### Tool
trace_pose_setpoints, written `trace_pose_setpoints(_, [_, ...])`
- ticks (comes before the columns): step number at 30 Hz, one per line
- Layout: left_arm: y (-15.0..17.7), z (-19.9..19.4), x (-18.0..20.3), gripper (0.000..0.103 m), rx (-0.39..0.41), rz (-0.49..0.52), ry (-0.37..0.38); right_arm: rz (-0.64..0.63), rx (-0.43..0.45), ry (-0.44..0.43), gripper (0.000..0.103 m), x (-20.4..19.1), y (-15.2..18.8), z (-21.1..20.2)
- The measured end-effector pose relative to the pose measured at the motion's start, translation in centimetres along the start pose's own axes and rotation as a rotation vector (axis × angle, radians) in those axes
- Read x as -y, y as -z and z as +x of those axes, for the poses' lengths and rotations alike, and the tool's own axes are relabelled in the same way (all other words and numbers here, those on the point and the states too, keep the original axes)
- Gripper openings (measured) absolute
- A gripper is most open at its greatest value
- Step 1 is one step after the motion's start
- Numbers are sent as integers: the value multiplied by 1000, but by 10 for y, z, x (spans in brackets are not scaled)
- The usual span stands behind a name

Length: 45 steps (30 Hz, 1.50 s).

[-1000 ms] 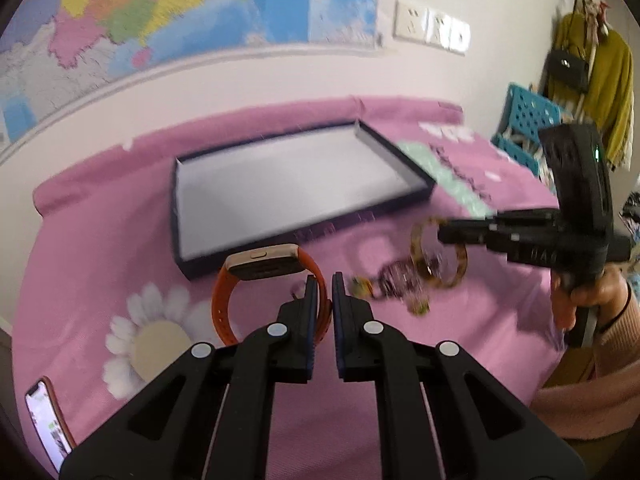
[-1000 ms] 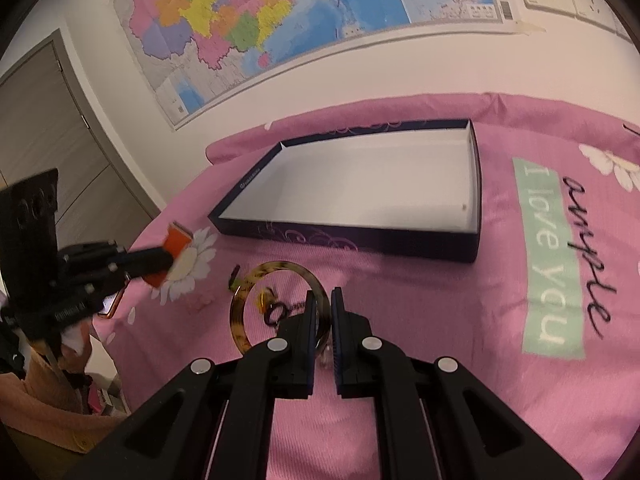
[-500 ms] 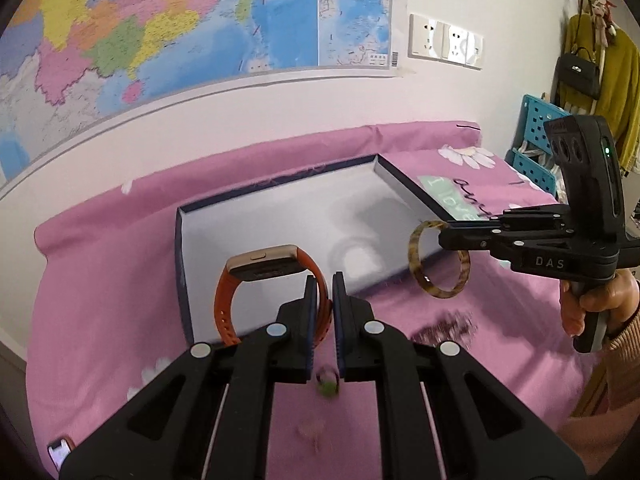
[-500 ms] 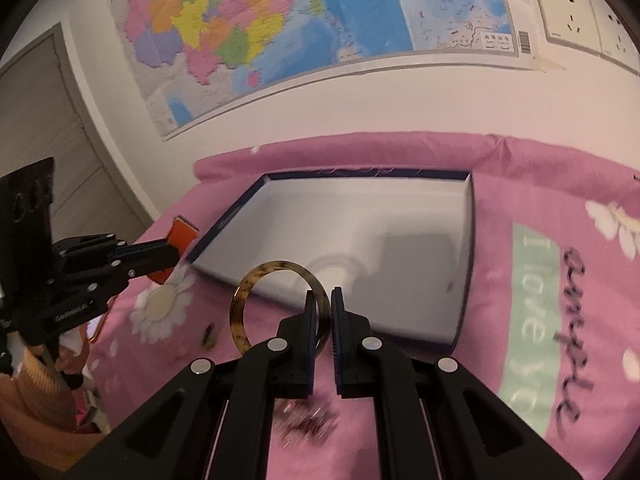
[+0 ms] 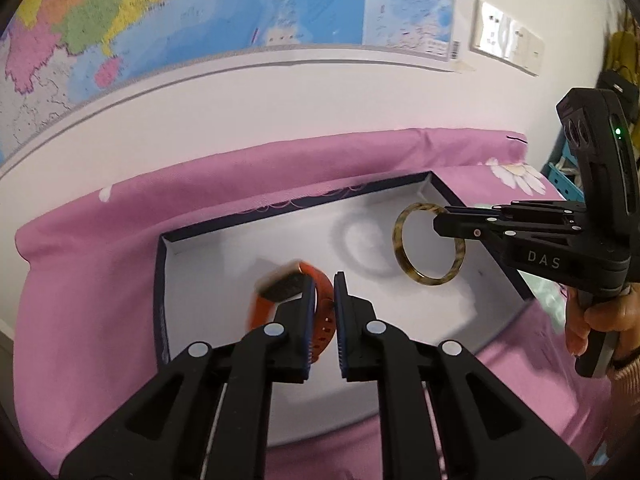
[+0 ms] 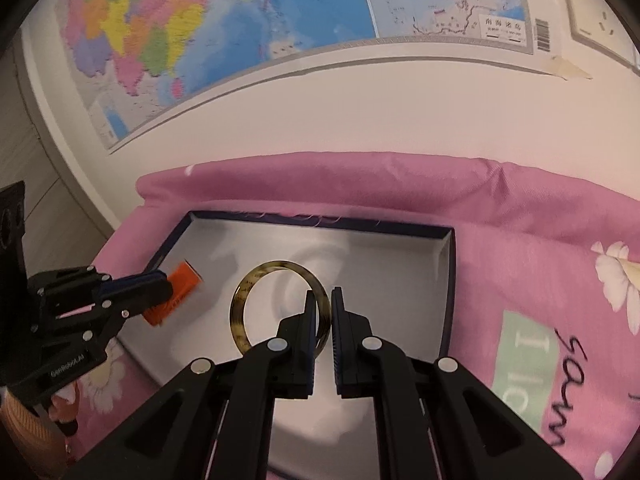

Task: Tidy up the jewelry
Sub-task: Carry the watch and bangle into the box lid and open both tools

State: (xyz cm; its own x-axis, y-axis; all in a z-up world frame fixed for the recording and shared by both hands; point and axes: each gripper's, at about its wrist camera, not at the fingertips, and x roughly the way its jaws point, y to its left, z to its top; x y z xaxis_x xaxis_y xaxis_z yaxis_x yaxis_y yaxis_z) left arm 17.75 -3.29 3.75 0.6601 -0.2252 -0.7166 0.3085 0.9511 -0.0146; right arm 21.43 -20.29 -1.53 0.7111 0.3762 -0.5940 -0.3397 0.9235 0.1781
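The orange watch (image 5: 320,320) is pinched in the left gripper (image 5: 324,320) over the box (image 5: 160,280); the right gripper (image 6: 325,320) pinches the brown bangle (image 6: 240,312) there too.

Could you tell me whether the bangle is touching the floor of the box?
Apart. In the left wrist view the bangle hangs upright from the right gripper, its shadow cast separately on the box floor.

Orange watch (image 5: 294,300) face motion-blurred
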Motion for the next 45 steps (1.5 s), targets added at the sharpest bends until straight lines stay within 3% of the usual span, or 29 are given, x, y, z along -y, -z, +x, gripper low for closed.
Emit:
trace_pose_setpoints(2, [-4,6,-2,1,0,-11,19,-4,-13,13,6,1,-6,8])
trace_pose_setpoints(10, [-5,29,-11,1,-35,-25,20,-1,-72,30,6,3,-16,39])
trace_pose_setpoints(20, [23,25,-36,24,-90,18,16,0,-89,8,6,7,-9,40])
trace_pose_setpoints(26, [22,40,-25,34,-135,128,8,-9,-110,6,6,4,-9,46])
trace_pose_setpoints(28, [21,47,-20,31,-154,158,-8,-9,-109,4,6,4,-9,46])
trace_pose_setpoints(31, [19,52,-17,13,-168,168,-6,-10,-109,3,6,4,-11,46])
trace_pose_setpoints(33, [17,52,-19,6,-166,144,-21,-11,-110,6,6,4,-12,46])
trace_pose_setpoints(35, [15,52,-21,5,-158,103,-39,-9,-110,8,6,6,-13,47])
trace_pose_setpoints(39, [4,58,-37,5,-176,-96,-5,7,-112,24,6,10,-19,47])
trace_pose_setpoints(45, [-13,67,-53,5,-179,-289,-17,17,-135,47,6,11,-34,56])
